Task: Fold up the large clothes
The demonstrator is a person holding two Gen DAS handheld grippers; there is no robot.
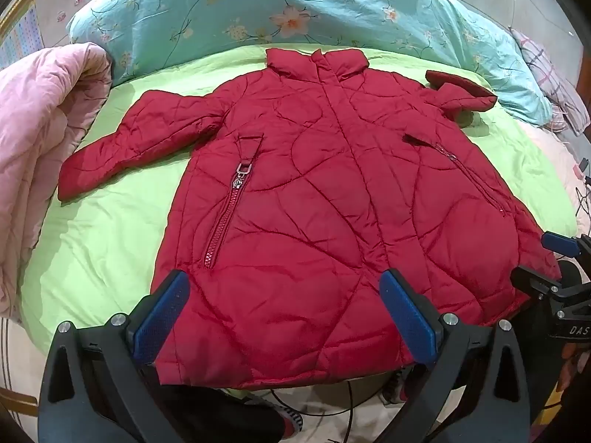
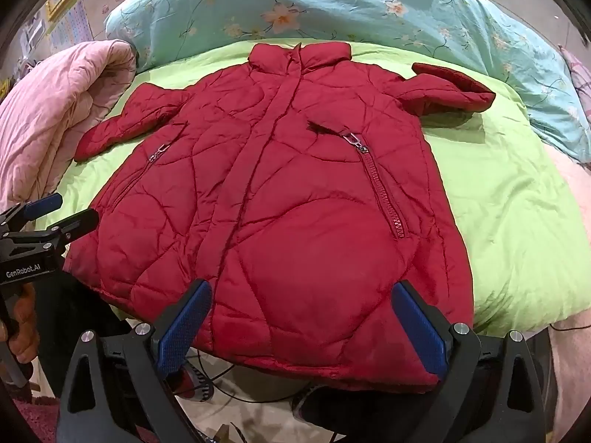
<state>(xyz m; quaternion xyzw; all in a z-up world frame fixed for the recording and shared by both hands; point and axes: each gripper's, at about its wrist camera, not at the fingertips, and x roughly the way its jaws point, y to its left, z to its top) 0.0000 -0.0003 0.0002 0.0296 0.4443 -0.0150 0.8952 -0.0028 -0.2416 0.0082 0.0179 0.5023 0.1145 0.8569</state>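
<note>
A red quilted jacket (image 1: 314, 192) lies front-up and zipped on the green sheet (image 1: 110, 229) of a bed, collar toward the floral blue duvet (image 1: 258, 3), its hem at the near edge. I hold my left gripper (image 1: 284, 313) and right gripper (image 2: 301, 323) above that hem, jaws wide, gripping nothing (one sleeve is spread, the other folded back). A pink quilt (image 1: 40, 118) sits alongside.
</note>
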